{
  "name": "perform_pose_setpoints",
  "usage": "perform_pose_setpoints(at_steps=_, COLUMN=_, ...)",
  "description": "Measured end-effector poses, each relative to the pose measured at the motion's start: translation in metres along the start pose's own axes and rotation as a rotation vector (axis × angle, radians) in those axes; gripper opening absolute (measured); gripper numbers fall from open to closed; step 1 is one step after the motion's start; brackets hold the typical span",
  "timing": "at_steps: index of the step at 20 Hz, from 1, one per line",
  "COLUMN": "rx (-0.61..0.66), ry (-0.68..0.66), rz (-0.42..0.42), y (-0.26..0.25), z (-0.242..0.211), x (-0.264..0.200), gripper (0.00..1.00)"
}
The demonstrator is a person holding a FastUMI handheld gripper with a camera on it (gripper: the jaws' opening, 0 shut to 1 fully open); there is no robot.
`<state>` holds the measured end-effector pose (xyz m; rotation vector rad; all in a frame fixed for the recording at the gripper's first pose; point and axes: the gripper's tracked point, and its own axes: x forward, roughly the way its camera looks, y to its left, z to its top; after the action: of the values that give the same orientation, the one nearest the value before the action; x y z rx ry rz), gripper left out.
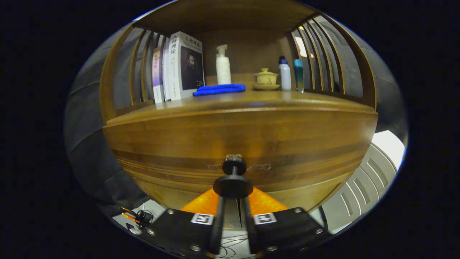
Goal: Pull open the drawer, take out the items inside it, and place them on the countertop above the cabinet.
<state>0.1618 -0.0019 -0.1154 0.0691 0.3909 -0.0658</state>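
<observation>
step: drawer pull | gripper [233,196]: jaws clenched on drawer knob [233,185], gripped for pulling | drawer front [237,144] looks closed | worktop [251,100] awaits items

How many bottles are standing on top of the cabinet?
3. A white pump bottle stands behind the blue cloth; a white bottle and a teal bottle stand right of the lidded cup. Others may be hidden.

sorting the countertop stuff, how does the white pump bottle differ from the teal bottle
The white pump bottle stands mid-counter behind the blue cloth; the teal bottle stands far right by the slats. The white one is taller with a pump head; the teal one is slimmer. Both stand upright.
</observation>
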Motion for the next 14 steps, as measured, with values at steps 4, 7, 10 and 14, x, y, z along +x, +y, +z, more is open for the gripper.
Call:
perform_pose_setpoints(at_steps=4, rx=0.106, ry=0.065, rz=0.025, y=0.001, z=-0.022, x=-0.001, gripper=0.02)
perform_pose_setpoints(at_steps=7, rx=-0.057, ry=-0.068, rz=0.101, y=0.015, z=0.002, x=-0.009, gripper=0.17)
perform_pose_setpoints(at_steps=10, rx=-0.099, ry=-0.170, rz=0.084, y=0.018, z=0.029, x=-0.023, gripper=0.54)
perform_pose_setpoints(at_steps=14, rx=-0.066, ry=-0.201, rz=0.035, y=0.012, z=0.045, x=-0.018, gripper=0.90)
